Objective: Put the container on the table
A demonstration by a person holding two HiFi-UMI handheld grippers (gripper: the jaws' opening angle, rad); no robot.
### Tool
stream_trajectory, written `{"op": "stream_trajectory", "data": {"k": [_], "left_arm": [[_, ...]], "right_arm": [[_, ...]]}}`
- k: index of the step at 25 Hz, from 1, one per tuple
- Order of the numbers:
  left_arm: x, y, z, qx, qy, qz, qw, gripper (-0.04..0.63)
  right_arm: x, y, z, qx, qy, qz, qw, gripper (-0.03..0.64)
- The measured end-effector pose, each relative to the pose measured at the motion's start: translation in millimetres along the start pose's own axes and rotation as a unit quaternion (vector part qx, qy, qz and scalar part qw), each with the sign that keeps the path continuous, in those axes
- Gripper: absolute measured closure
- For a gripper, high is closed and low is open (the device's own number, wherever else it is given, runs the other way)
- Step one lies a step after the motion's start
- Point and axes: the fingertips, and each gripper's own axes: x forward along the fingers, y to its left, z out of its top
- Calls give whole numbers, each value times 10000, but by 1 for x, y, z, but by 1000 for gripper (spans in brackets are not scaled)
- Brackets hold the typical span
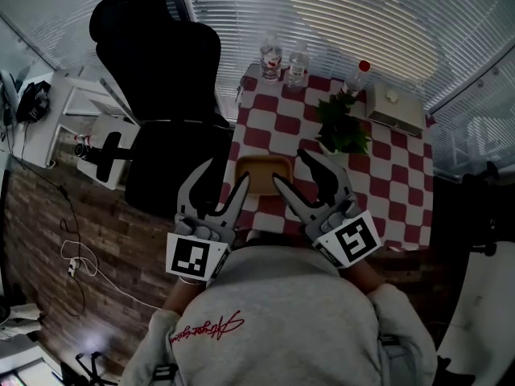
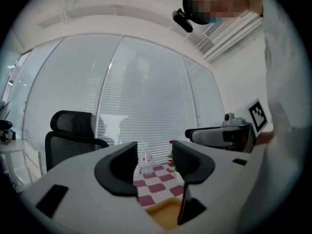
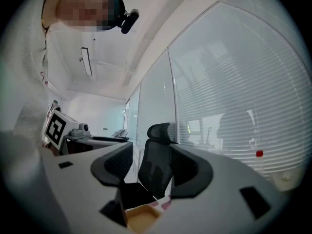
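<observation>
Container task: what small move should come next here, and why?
Probably draw both grippers back toward the person. The tan container appears to sit on the checked table, between the left gripper and right gripper, whose claws stand apart on nothing.

The red cursive script (image 1: 206, 326) on the grey sweatshirt (image 1: 298, 304) is too blurred to read.

left hand-held gripper (image 1: 228, 170): level, jaws apart | right hand-held gripper (image 1: 290, 167): level, jaws apart | both angled inward
</observation>
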Motion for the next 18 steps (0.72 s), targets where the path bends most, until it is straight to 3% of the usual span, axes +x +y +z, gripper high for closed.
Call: {"op": "stream_trajectory", "data": {"k": [5, 8, 18], "left_arm": [[2, -2, 0, 51, 25, -10, 10000, 368], [4, -4, 1, 67, 10, -24, 10000, 402], [16, -8, 1, 141, -71, -92, 9998, 485]], "right_arm": [[-1, -4, 1, 26, -4, -29, 10000, 404], [-1, -7, 1, 33, -24, -53, 10000, 466], [-4, -16, -1, 162, -76, 20, 9998, 525]]}}
